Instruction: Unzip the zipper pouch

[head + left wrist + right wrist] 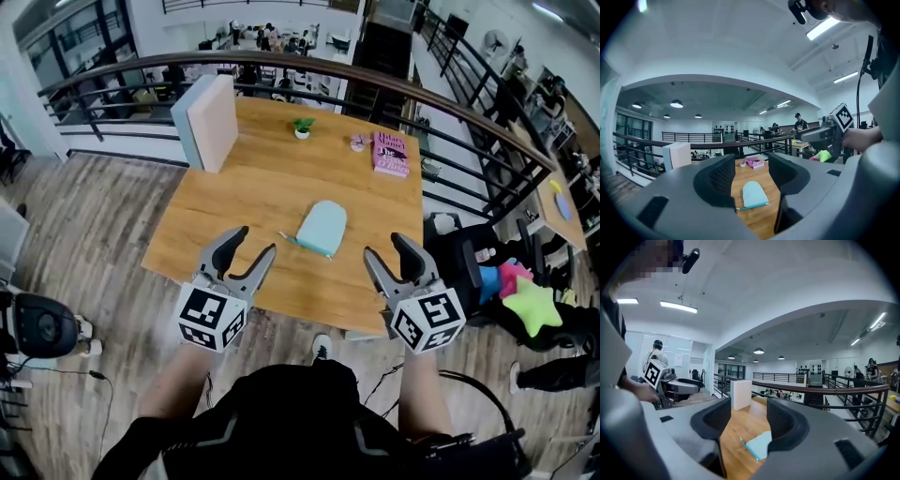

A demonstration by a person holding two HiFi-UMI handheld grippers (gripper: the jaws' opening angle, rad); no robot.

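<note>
The left hand-held gripper has its jaws wide apart w/ nothing btwn the pads. It holds nothing and touches nothing, hovering over the near edge of the desk. The right hand-held gripper is the same: jaws spread wide, empty, over the near edge and clear of the desk top. The 2 sit side by side, both pointing away from the person at approx the same height.

The zipper pouch, pale mint, lies flat on the desk just beyond and btwn the 2 grippers, touched by neither. Its zipped end, a darker teal strip, faces the person, and a small pull tab sticks out at the corner nearer the left gripper. In the left gripper view the pouch shows through the gap btwn the jaws, out ahead on the desk. In the right gripper view it is partly hidden behind 1 jaw.

Nothing lies btwn the grippers and the pouch. The other things are well apart from it at the far side of the desk: a foam block standing upright at the far left corner, a small potted plant and a pink book. A curved railing runs behind the desk, and a green star toy lies off to the right.
</note>
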